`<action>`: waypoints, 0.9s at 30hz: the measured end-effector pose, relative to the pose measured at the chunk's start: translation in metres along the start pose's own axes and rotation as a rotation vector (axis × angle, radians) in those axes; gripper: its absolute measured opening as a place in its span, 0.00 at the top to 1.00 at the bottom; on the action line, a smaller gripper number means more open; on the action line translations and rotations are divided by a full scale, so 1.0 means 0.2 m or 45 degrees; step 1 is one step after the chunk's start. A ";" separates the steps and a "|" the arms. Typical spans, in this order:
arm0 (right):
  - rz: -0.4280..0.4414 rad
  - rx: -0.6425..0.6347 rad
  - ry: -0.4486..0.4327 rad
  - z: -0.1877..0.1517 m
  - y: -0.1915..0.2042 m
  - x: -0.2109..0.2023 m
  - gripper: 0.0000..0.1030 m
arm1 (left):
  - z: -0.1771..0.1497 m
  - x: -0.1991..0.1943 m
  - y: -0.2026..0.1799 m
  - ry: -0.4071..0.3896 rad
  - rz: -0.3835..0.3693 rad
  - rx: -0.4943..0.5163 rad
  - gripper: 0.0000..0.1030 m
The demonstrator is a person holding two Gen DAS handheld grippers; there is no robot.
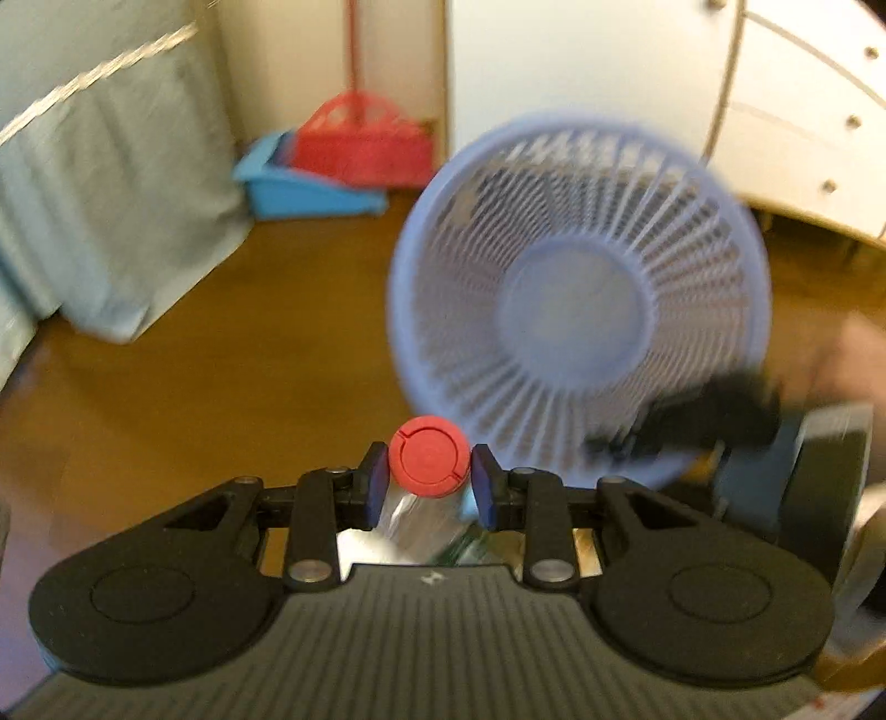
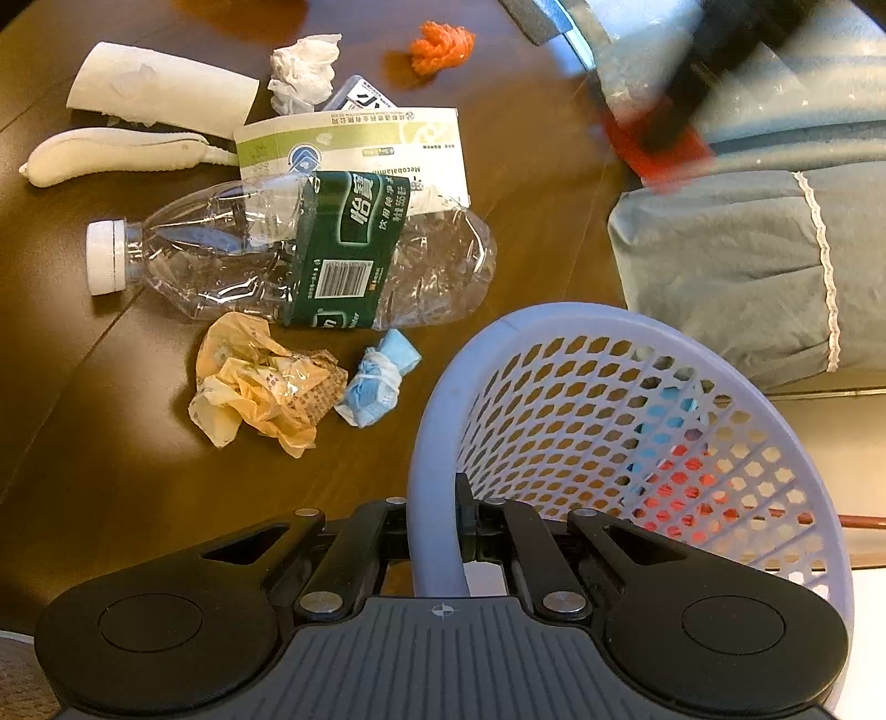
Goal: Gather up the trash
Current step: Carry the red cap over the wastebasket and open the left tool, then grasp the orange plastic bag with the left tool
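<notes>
My left gripper (image 1: 429, 487) is shut on a clear plastic bottle (image 1: 421, 526) just below its red cap (image 1: 429, 457), the cap pointing toward a lilac mesh basket (image 1: 576, 299). The basket is blurred, tipped with its inside facing me, and empty. My right gripper (image 2: 437, 526) is shut on the basket's rim (image 2: 434, 443). On the brown floor to its left lie a crushed bottle with a green label (image 2: 310, 255), a yellow wrapper (image 2: 260, 382), a balled blue mask (image 2: 376, 376), a medicine box (image 2: 354, 149), a crumpled tissue (image 2: 304, 69) and an orange scrap (image 2: 443, 47).
A roll of white paper (image 2: 160, 88) and a white handle-shaped object (image 2: 111, 152) lie at the far left. Blue-green bed cloth (image 2: 736, 266) hangs on the right. A blue dustpan (image 1: 299, 183) and red broom (image 1: 365, 138) stand by the wall, beside a white cabinet (image 1: 581, 61).
</notes>
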State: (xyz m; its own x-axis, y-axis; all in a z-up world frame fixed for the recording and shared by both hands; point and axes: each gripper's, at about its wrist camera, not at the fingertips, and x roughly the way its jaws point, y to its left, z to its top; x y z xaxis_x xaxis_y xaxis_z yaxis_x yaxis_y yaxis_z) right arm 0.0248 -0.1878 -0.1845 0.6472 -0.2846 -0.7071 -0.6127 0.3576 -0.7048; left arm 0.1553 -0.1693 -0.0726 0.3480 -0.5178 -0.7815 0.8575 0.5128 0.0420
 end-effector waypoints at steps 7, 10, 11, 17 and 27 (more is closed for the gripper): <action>0.000 0.016 -0.005 -0.02 0.00 -0.01 1.00 | 0.17 0.06 -0.08 -0.120 -0.083 0.007 0.44; 0.002 0.034 0.002 -0.03 -0.01 -0.01 1.00 | 0.04 0.03 0.03 -0.078 -0.001 -0.063 0.44; 0.002 0.043 0.003 -0.03 -0.01 -0.01 1.00 | -0.02 0.01 0.08 -0.056 0.038 -0.086 0.44; 0.002 0.062 0.002 -0.02 -0.02 -0.01 1.00 | -0.40 -0.05 0.40 0.132 0.314 -0.208 0.44; -0.004 0.118 0.002 -0.01 -0.05 0.00 1.00 | -0.97 -0.19 0.67 0.326 0.505 -0.487 0.43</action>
State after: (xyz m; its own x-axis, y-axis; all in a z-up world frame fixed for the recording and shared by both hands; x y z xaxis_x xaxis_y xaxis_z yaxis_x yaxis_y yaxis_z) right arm 0.0298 -0.1929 -0.1774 0.6485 -0.2875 -0.7048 -0.5660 0.4371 -0.6990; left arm 0.1842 0.0523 -0.1569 0.4698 -0.0801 -0.8791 0.4674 0.8674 0.1707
